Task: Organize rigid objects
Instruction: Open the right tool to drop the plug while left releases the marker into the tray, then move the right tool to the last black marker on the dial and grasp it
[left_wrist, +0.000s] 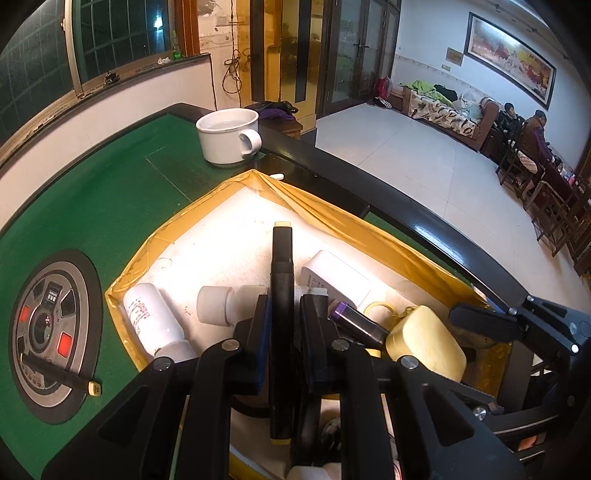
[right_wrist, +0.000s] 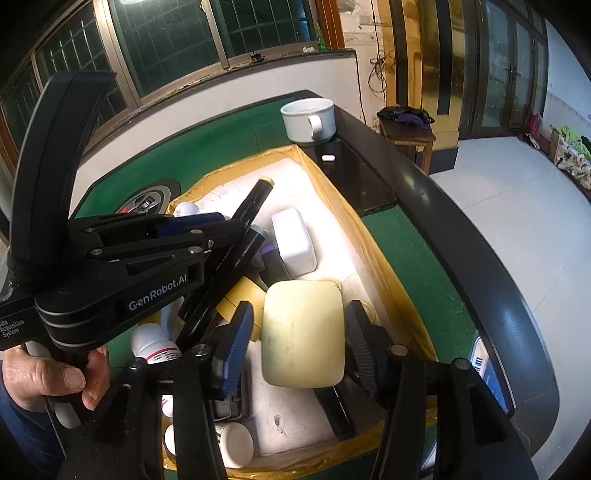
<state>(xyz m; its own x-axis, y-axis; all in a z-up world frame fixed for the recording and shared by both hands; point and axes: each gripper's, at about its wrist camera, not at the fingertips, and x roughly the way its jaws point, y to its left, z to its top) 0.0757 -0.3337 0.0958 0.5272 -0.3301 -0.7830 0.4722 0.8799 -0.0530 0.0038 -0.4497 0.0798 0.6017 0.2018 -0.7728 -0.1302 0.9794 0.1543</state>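
Note:
My left gripper (left_wrist: 283, 302) is shut on a black marker (left_wrist: 282, 280) with a pale yellow cap and holds it over a white tray with yellow taped walls (left_wrist: 332, 218). The marker (right_wrist: 236, 254) and the left gripper (right_wrist: 225, 229) also show in the right wrist view. My right gripper (right_wrist: 299, 325) is open, its fingers either side of a pale yellow box (right_wrist: 303, 332) in the tray. It shows at the right in the left wrist view (left_wrist: 480, 317). The tray holds white bottles (left_wrist: 151, 317), a white box (right_wrist: 293, 240), a purple-ended item (left_wrist: 354, 321).
A white mug (left_wrist: 229, 134) stands on the green felt table (left_wrist: 92, 184) beyond the tray. A second black marker (left_wrist: 59, 373) lies on the round centre panel (left_wrist: 55, 332). The table's black rim (right_wrist: 461, 229) runs along the right. A small white piece (right_wrist: 328, 157) lies by the mug.

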